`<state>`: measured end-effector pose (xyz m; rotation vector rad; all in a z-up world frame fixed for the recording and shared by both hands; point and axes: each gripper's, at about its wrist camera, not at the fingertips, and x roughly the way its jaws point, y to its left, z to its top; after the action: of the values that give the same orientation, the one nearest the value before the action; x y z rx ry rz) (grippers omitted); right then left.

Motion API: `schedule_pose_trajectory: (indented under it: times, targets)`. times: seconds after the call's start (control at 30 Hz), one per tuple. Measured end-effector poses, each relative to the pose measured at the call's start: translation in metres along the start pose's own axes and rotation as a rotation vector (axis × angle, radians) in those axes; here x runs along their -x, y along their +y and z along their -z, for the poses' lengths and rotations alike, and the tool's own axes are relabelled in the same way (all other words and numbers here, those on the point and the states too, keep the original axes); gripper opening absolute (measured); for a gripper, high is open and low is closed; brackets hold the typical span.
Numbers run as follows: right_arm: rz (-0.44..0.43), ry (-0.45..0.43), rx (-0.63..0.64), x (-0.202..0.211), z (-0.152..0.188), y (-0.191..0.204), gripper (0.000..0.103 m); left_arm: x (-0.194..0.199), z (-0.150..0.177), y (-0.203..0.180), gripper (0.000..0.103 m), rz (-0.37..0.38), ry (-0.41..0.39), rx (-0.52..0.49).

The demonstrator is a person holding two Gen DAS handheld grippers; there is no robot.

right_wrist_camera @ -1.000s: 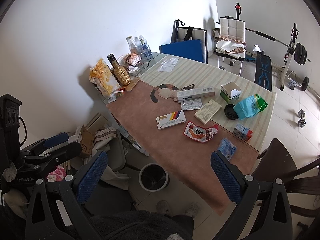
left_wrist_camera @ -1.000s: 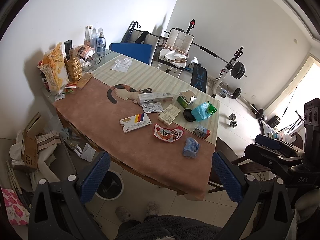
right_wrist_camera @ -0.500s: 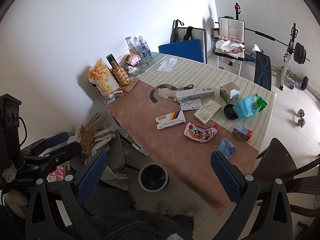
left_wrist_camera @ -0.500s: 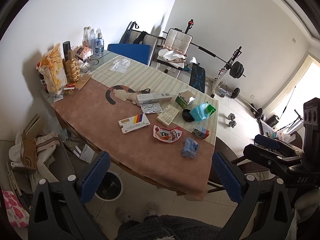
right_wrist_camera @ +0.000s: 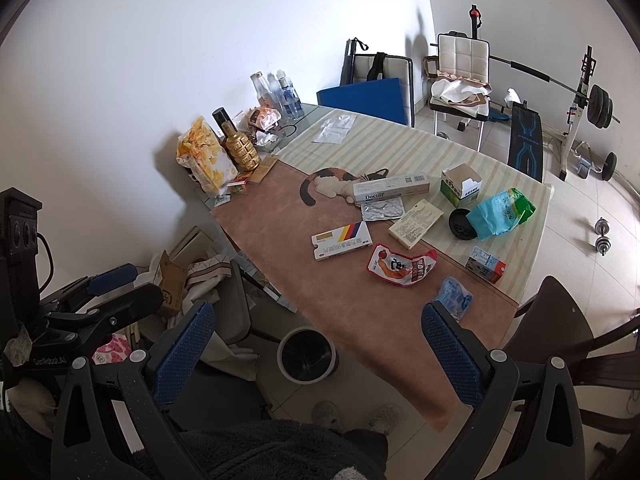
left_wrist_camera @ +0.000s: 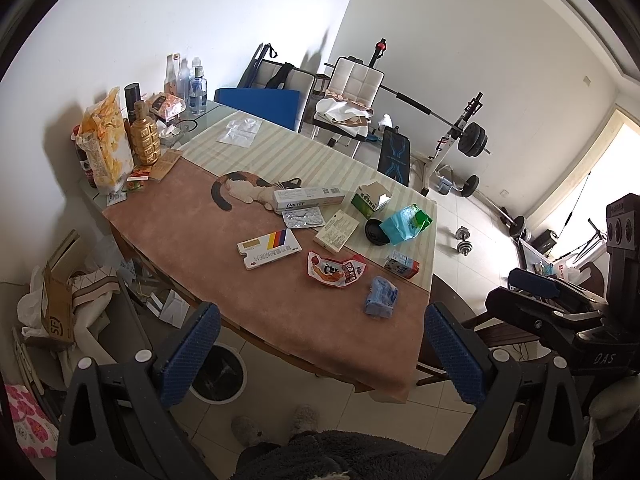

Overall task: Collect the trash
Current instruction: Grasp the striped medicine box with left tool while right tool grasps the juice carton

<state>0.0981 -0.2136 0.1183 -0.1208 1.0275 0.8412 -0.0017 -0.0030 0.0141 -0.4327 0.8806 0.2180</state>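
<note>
Brown suede-like cloth covers the near half of the table (left_wrist_camera: 192, 216), with striped cream cloth beyond it, and the trash lies scattered across the middle of both frames. The long white box (left_wrist_camera: 308, 197) reads "Doctor" on its side; its long axis runs left to right, rising slightly toward the right of the left wrist frame, and a silver blister pack (left_wrist_camera: 303, 217) lies just below it. A white box with a red, yellow and blue stripe (left_wrist_camera: 269, 248) lies lower left of that, long axis also tilted up to the right; its small print is unreadable. A cream leaflet box (left_wrist_camera: 337, 230) slants the other way, toward the upper right. The red snack wrapper (left_wrist_camera: 336, 270) carries a cartoon figure and characters too small to read. Right of it sit a small blue and orange carton (left_wrist_camera: 402, 264), a crumpled blue packet (left_wrist_camera: 381, 295) near the table's near edge, a teal and green bag (left_wrist_camera: 406, 223) over a black lid (left_wrist_camera: 376, 232), and an open green box (left_wrist_camera: 370, 199). A cardboard box (left_wrist_camera: 60, 316) on the floor at left shows "SF".

The white bin (right_wrist_camera: 307, 355) stands on the floor under the table's near edge, low in the centre.

The left gripper (left_wrist_camera: 320, 356) and right gripper (right_wrist_camera: 318, 354) both have their blue pads spread wide with nothing between them, held back from the table.
</note>
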Motion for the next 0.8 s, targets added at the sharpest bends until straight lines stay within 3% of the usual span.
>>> schedule_pose_trajectory:
  times: [0.13,0.17,0.23,0.33,0.43,0.47,0.53,0.57,0.6,0.8]
  targets:
    - [0.010,-0.014,-0.026,0.002,-0.009,0.002,0.103,0.002,-0.011,-0.002,0.103,-0.017,0.001,-0.003]
    - [0.021,-0.022,-0.049,0.004,-0.013,0.000,0.103,-0.001,-0.015,-0.004,0.103,-0.081,-0.012,-0.011]
    - [0.062,-0.041,-0.103,0.000,-0.021,-0.009,0.103,-0.001,-0.015,-0.003,0.103,-0.093,-0.017,-0.010]
    - [0.160,-0.047,-0.189,-0.010,-0.023,-0.034,0.103,-0.019,-0.024,-0.002,0.103,-0.202,-0.021,-0.018]
    - [0.257,-0.014,-0.295,-0.035,-0.020,-0.076,0.103,-0.057,-0.035,0.000,0.103,-0.252,0.036,-0.016]
    - [0.283,0.002,-0.341,-0.048,-0.019,-0.095,0.103,-0.095,-0.042,0.000,0.103,-0.273,0.098,-0.001]
    - [0.316,0.042,-0.382,-0.074,-0.016,-0.127,0.103,-0.109,-0.043,0.000,0.103,-0.284,0.121,0.000]
    - [0.336,0.072,-0.394,-0.090,-0.016,-0.145,0.103,-0.150,-0.048,-0.002,0.103,-0.322,0.182,-0.013]
    - [0.362,0.102,-0.393,-0.108,-0.018,-0.164,0.103,-0.157,-0.044,0.000,0.103,-0.326,0.188,-0.015]
    - [0.464,0.318,-0.245,-0.226,-0.037,-0.252,0.103,-0.295,-0.062,0.000,0.103,-0.525,0.357,-0.209]
